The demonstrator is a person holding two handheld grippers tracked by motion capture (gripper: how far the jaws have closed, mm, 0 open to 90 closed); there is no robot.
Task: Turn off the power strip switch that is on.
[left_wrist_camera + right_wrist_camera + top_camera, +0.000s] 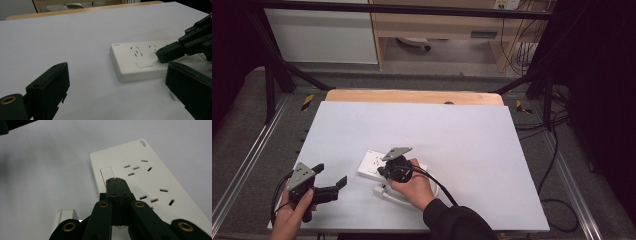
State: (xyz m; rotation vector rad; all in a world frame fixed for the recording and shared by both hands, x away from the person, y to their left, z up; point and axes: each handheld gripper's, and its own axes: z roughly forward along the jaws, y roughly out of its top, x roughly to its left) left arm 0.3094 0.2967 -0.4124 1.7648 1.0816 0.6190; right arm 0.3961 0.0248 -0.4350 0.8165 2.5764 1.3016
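A white power strip (371,163) lies on the white table top, left of centre. In the right gripper view its sockets and rocker switch (106,174) face up. My right gripper (115,180) is shut with nothing between its jaws, and its tips sit on the power strip (152,177) at the near end of the switch. A white plug (65,216) on a white cable (404,200) lies beside the strip. My left gripper (331,174) hovers open at the front left, apart from the power strip (136,61). It looks at the right gripper's fingers (170,52).
The white table top (452,130) has a wooden strip (412,96) along its far edge. Black frame bars and floor cables (557,200) surround the table. Wide bare surface lies behind and to the right of the strip.
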